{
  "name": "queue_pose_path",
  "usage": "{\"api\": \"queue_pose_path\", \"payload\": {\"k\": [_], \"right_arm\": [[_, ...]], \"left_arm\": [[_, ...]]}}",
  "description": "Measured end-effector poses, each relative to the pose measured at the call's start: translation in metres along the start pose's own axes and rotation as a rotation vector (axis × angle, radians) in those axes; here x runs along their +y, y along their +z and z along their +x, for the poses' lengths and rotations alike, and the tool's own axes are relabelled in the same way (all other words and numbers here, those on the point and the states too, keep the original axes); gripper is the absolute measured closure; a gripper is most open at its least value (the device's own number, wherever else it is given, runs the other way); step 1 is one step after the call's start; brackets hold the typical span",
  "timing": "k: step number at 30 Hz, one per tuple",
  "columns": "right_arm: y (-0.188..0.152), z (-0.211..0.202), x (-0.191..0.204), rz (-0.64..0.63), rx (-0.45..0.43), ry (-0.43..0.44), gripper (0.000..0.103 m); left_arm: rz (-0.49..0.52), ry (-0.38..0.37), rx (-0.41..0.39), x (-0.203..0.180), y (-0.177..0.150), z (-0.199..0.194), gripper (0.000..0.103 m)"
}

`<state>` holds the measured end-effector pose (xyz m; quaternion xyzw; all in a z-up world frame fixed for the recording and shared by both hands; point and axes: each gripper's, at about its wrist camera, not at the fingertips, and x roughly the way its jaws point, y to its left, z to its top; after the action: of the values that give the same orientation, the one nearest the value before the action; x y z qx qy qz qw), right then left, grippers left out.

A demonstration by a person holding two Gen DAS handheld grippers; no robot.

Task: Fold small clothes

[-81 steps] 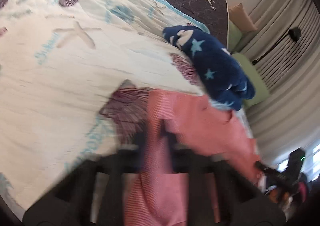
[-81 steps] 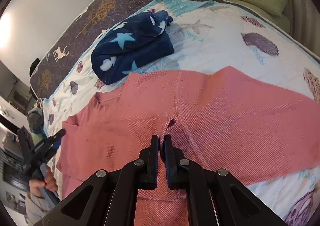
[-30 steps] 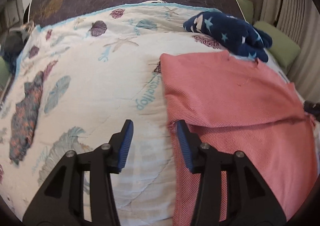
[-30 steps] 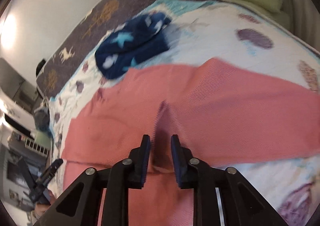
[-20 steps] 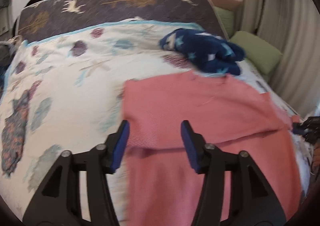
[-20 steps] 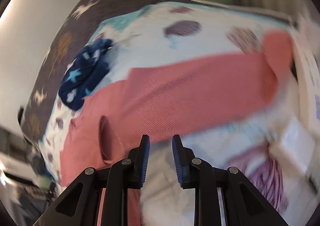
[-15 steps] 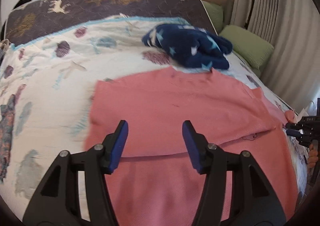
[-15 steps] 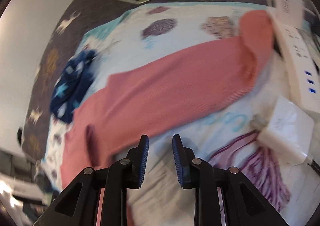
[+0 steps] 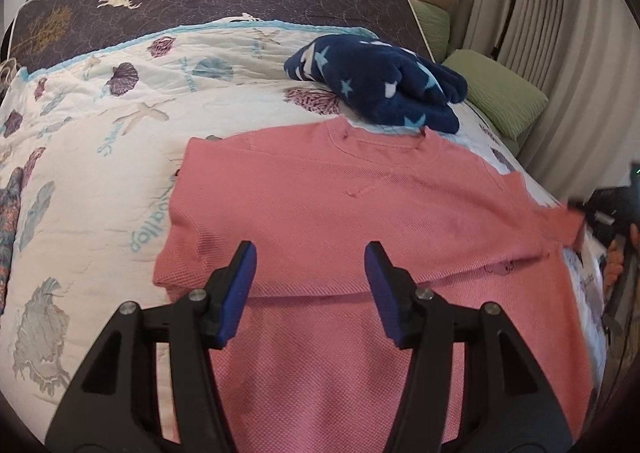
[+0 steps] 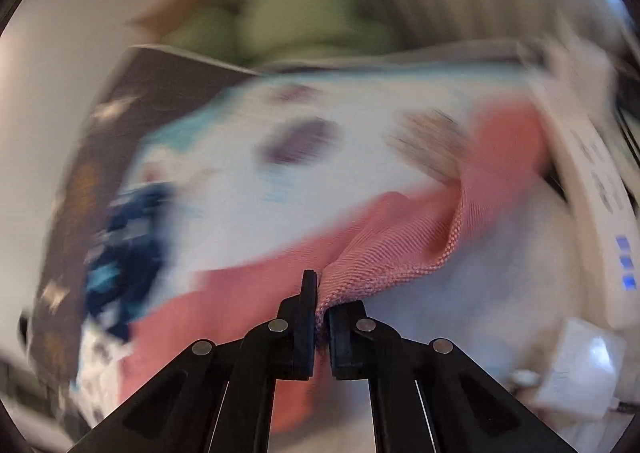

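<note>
A salmon-pink knit top [image 9: 352,209] lies spread on the bed, neckline toward the headboard, with its left side folded in over the body. My left gripper [image 9: 310,285] hovers open above its middle, blue pads wide apart, nothing between them. In the blurred right wrist view my right gripper [image 10: 322,301] is shut on the edge of the pink top [image 10: 400,237], near its sleeve, and the cloth bunches up from the jaws. The right gripper [image 9: 616,209] shows dimly at the right edge of the left wrist view.
A folded navy star-print fleece [image 9: 380,89] lies just beyond the neckline. Green pillows [image 9: 504,101] and curtains are at the right. The seashell quilt [image 9: 100,157] spreads to the left. A white power strip [image 10: 600,213] and white adapter [image 10: 580,369] sit at the bed's right edge.
The right gripper swung toward the sleeve at the bed's edge and closed on the pink cloth. The left gripper let go earlier and now hovers open, nearly still.
</note>
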<state>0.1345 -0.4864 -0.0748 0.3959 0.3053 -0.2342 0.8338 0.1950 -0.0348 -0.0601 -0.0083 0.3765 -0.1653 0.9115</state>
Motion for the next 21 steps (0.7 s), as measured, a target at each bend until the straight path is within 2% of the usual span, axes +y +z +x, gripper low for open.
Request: {"api": "queue_pose_path", "payload": {"k": [2,4,7,8,9,11,13,14,18,21], "right_arm": [[-0.017,-0.023,0.056,-0.236,-0.041,0.169,0.098],[-0.046,-0.039,0.104,-0.467,-0.03,0.308,0.096],[-0.12,-0.053,0.162,-0.857,0.086,0.463,0.093],[-0.145,-0.051,0.171,-0.962,0.137,0.478,0.089],[-0.171,-0.045,0.175,-1.064,0.186,0.456,0.083],[-0.212,-0.028,0.173,-1.216,0.253,0.339,0.077],[-0.226,-0.02,0.163,-1.245,0.28,0.285,0.075],[-0.226,-0.02,0.158,-1.229,0.291,0.288,0.072],[-0.193,-0.036,0.132,-1.06,0.329,0.396,0.054],[-0.154,-0.047,0.11,-0.909,0.303,0.42,0.053]], "left_arm": [[-0.026,-0.013,0.003,0.004,0.002,0.001,0.045],[-0.043,-0.021,0.005,0.006,0.002,0.002,0.045],[-0.056,-0.028,0.005,0.009,0.0,0.0,0.045],[-0.057,-0.026,0.007,0.011,-0.001,-0.002,0.045],[-0.057,-0.025,0.008,0.012,-0.002,-0.003,0.045],[-0.058,-0.025,0.007,0.016,-0.003,-0.006,0.045],[-0.058,-0.028,0.006,0.017,-0.003,-0.008,0.045],[-0.057,-0.031,0.006,0.018,-0.002,-0.009,0.045],[-0.034,-0.049,-0.008,0.012,0.0,-0.013,0.044],[-0.019,-0.07,-0.011,0.003,0.001,-0.013,0.043]]}}
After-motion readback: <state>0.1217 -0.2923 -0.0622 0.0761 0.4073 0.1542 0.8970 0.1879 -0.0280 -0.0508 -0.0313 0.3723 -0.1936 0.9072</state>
